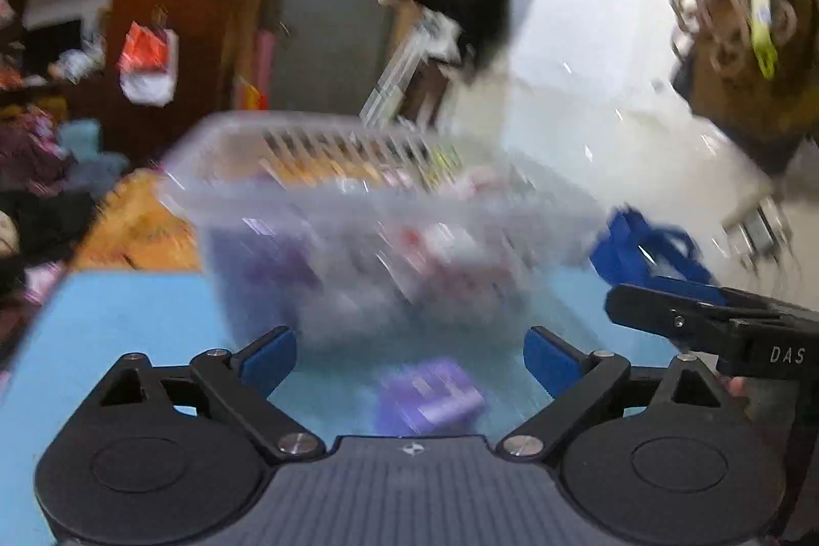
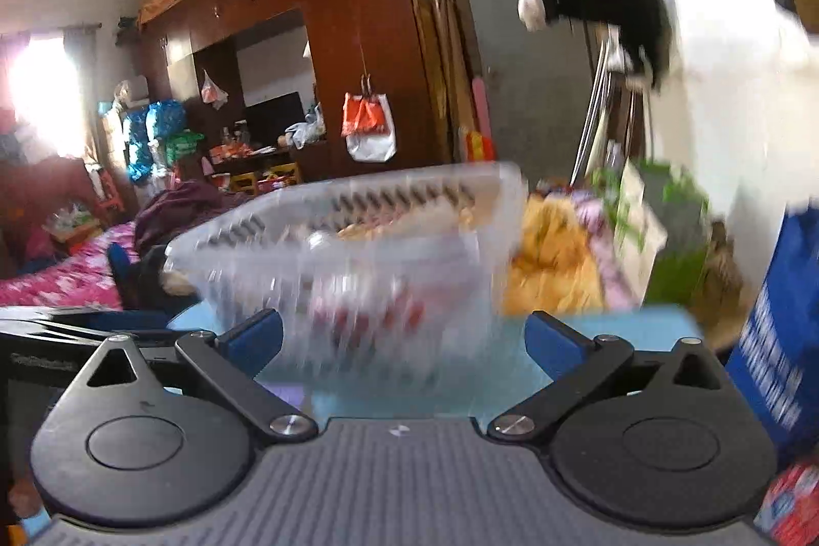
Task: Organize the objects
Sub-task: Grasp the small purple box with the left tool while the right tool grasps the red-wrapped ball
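Note:
A clear plastic basket with slotted walls stands on the light blue table, holding several blurred packets. It also shows in the right wrist view. A small purple packet lies on the table in front of the basket, between the fingers of my left gripper, which is open and empty. My right gripper is open and empty, just short of the basket. The right gripper's arm shows at the right of the left wrist view. Both views are motion-blurred.
A blue bag stands at the table's right side; it also shows in the left wrist view. A yellow cloth lies behind the table. A white wall is to the right, a dark wooden wardrobe behind.

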